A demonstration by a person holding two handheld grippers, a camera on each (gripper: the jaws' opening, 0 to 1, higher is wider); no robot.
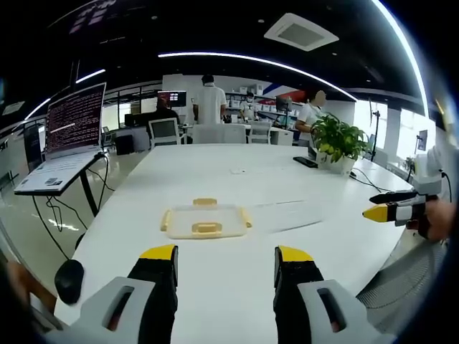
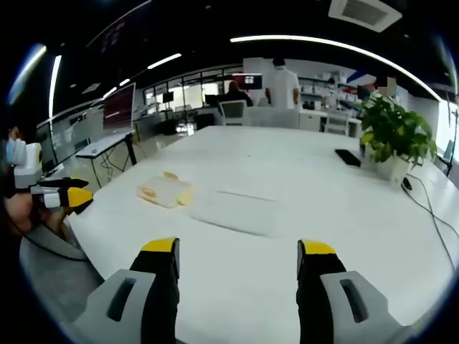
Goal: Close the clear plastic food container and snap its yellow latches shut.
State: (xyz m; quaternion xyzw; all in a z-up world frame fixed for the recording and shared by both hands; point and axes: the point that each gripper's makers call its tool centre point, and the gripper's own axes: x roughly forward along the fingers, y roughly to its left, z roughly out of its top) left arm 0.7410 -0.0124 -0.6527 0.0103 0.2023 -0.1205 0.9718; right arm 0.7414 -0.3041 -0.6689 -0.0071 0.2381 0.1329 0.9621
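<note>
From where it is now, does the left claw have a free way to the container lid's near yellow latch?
Probably yes. The left claw is open and faces the near yellow latch on the container, with bare white table between.

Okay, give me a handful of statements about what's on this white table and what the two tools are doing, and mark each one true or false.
1. The food container sits on the white table. True.
2. The left tool is shut on a yellow latch. False: it is open, short of the container.
3. A potted plant stands on the table. True.
4. The right tool holds the container. False: it is open and empty.
5. A laptop sits on a side stand. True.
</note>
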